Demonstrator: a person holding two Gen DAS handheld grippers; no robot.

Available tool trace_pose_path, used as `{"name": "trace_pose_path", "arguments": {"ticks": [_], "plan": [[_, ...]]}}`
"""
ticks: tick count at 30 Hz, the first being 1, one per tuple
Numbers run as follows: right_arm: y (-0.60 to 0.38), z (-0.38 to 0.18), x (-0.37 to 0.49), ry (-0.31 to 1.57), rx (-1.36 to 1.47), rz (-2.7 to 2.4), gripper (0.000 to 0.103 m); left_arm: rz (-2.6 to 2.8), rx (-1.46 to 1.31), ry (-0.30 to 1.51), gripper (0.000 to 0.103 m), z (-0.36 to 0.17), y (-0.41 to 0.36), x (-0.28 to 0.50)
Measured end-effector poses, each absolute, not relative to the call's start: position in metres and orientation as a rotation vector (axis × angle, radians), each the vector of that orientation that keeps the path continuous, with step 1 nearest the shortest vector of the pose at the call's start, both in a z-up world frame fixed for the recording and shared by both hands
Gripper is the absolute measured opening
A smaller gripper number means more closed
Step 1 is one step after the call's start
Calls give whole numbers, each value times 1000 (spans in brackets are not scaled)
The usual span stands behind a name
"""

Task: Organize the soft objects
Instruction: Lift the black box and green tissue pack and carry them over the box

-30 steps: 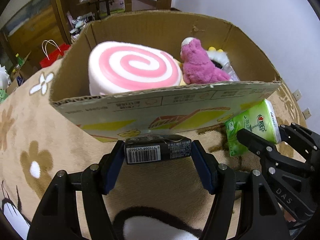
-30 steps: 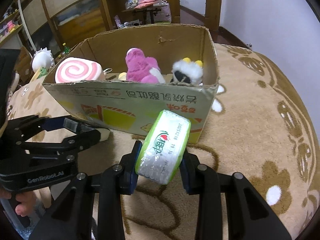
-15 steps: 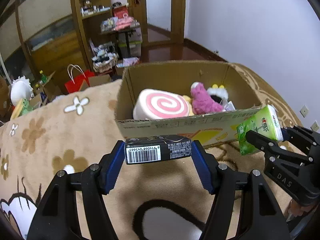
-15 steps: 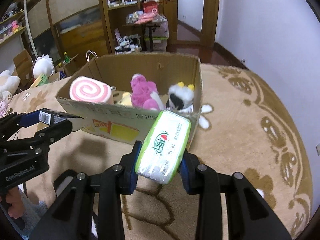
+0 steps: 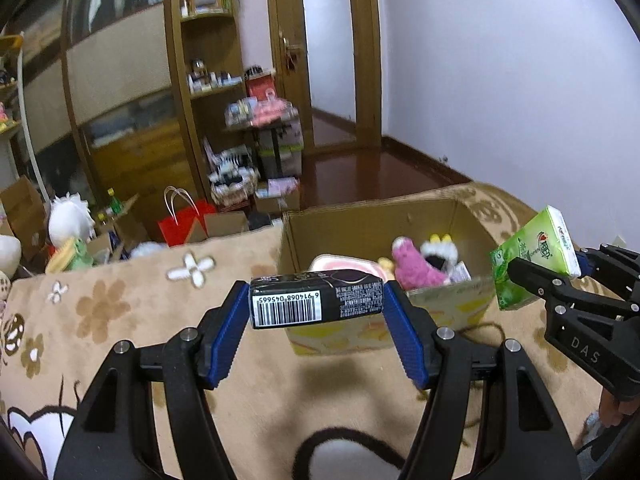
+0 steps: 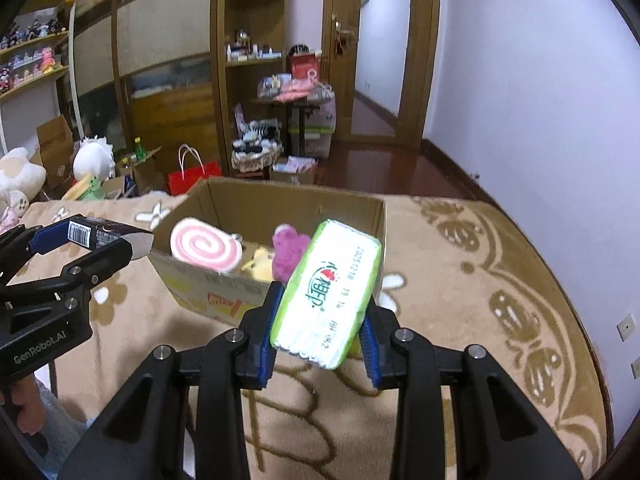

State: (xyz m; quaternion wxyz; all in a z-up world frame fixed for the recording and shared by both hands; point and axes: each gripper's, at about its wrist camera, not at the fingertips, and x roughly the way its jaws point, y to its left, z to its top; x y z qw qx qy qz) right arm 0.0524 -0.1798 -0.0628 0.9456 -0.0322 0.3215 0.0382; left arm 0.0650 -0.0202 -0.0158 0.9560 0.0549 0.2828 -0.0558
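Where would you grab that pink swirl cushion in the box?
Probably across the pink swirl cushion on its flat round faces, coming from above through the open top of the cardboard box. It stands on edge against the near wall, so its upper rim is exposed.

A tan carpet (image 6: 460, 280) with brown flower and scroll patterns fills the foreground. Beyond its far edge stands a red paper bag (image 6: 194, 176) with white handles. Left of the bag sits a white plush toy (image 6: 94, 160). Right of the bag, a wicker basket (image 6: 256, 156), with wooden shelves (image 6: 252, 40) behind it and a wooden door (image 6: 380, 52) further right.
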Motion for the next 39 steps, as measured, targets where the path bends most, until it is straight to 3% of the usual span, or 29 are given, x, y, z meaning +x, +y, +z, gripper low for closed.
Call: {"name": "trace_pose_path", "arguments": {"ticks": [15, 39], "plan": [[-177, -39, 68, 524, -83, 62, 37, -125, 123, 472, 66, 3, -20, 88], [-185, -68, 126, 533, -12, 92, 37, -202, 115, 568, 66, -39, -33, 163]]}}
